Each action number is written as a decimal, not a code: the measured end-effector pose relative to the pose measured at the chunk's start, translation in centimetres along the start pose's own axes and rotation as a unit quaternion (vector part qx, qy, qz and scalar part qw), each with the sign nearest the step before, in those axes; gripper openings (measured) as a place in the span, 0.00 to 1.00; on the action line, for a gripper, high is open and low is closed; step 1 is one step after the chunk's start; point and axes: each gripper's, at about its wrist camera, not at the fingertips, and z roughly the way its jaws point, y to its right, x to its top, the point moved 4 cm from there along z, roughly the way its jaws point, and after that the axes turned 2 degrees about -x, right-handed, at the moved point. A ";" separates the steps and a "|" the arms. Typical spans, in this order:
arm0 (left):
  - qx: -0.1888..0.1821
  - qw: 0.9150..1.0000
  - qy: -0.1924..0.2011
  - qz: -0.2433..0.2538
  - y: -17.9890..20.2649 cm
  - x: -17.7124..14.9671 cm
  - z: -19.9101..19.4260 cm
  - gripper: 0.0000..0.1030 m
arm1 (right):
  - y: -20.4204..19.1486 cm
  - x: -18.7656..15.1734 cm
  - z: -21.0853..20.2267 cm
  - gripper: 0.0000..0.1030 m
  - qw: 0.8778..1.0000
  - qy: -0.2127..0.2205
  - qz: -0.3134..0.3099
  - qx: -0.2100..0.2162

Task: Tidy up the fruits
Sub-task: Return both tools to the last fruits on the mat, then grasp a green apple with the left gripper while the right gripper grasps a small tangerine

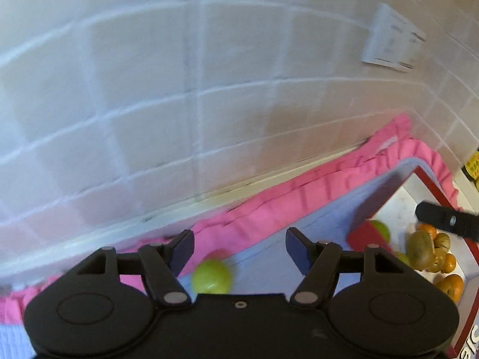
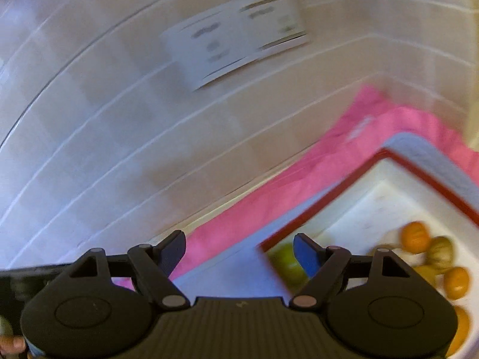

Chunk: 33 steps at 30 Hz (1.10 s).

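Note:
My left gripper [image 1: 239, 251] is open and empty, above a green apple [image 1: 212, 275] that lies on the pale cloth [image 1: 269, 239] below its fingers. A red-rimmed white box [image 1: 431, 185] at the right holds a green apple [image 1: 380, 230], oranges [image 1: 450, 287] and brownish-green fruits [image 1: 420, 249]. My right gripper [image 2: 239, 251] is open and empty, at the box's near-left corner [image 2: 269, 240]. In its view the box holds a green apple [image 2: 287, 264], oranges [image 2: 414, 237] and brownish-green fruits [image 2: 442, 249]. One right finger [image 1: 443, 220] shows over the box in the left wrist view.
A white tiled wall [image 1: 179, 104] stands close behind, with a paper label [image 1: 392, 42] stuck on it. A pink ruffled cloth [image 1: 284, 197] lies along the wall's foot under the pale cloth. A yellow object [image 1: 473, 166] sits at the far right edge.

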 end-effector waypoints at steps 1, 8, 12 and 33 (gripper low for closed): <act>-0.001 1.000 0.000 -0.007 -0.9 -0.3 -0.1 0.78 | -1.0 -0.5 0.4 0.78 1.000 -0.004 -0.010 0.007; 0.009 0.999 -0.010 -0.035 -4.7 -2.2 1.2 0.78 | -7.1 -4.8 3.6 0.78 0.993 -0.051 -0.084 0.062; -0.020 0.997 -0.022 -0.069 -5.8 -3.1 2.5 0.78 | -9.9 -8.1 5.8 0.74 0.982 -0.070 -0.153 0.082; -0.069 0.988 -0.093 -0.102 -5.2 -4.6 8.0 0.53 | -12.6 -13.9 13.0 0.25 0.958 -0.053 -0.271 0.082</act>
